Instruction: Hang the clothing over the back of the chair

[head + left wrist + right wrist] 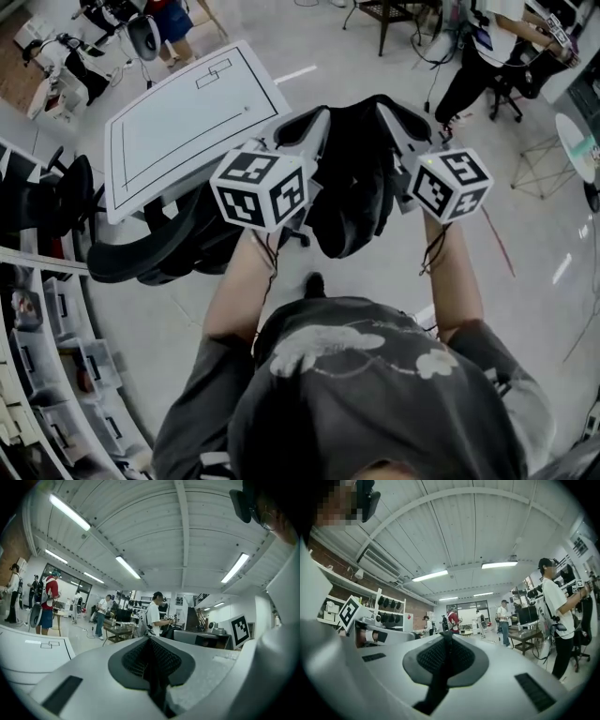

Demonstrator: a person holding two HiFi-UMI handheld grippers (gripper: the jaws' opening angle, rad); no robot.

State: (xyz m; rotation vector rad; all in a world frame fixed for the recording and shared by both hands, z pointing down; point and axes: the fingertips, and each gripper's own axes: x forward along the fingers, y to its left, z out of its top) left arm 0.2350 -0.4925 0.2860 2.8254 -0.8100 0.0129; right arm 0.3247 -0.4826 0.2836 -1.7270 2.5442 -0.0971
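A black garment (pixel 352 187) hangs bunched between my two grippers, held up in front of the person. My left gripper (pixel 302 129) is shut on the garment's left edge; in the left gripper view a thin fold of the black cloth (pixel 157 686) is pinched between the closed pads of that gripper (pixel 151 641). My right gripper (pixel 405 120) is shut on the right edge, and the right gripper view shows a strip of cloth (pixel 433 686) clamped in its closed jaws (pixel 443 639). A black office chair (pixel 141 253) stands lower left, below and left of the garment.
A white tabletop (pixel 187 122) with black outlines sits behind the chair. Storage shelves with bins (pixel 47 347) line the left edge. A person (pixel 487 47) stands at the upper right near a desk, and a round table (pixel 581 145) is at the right edge.
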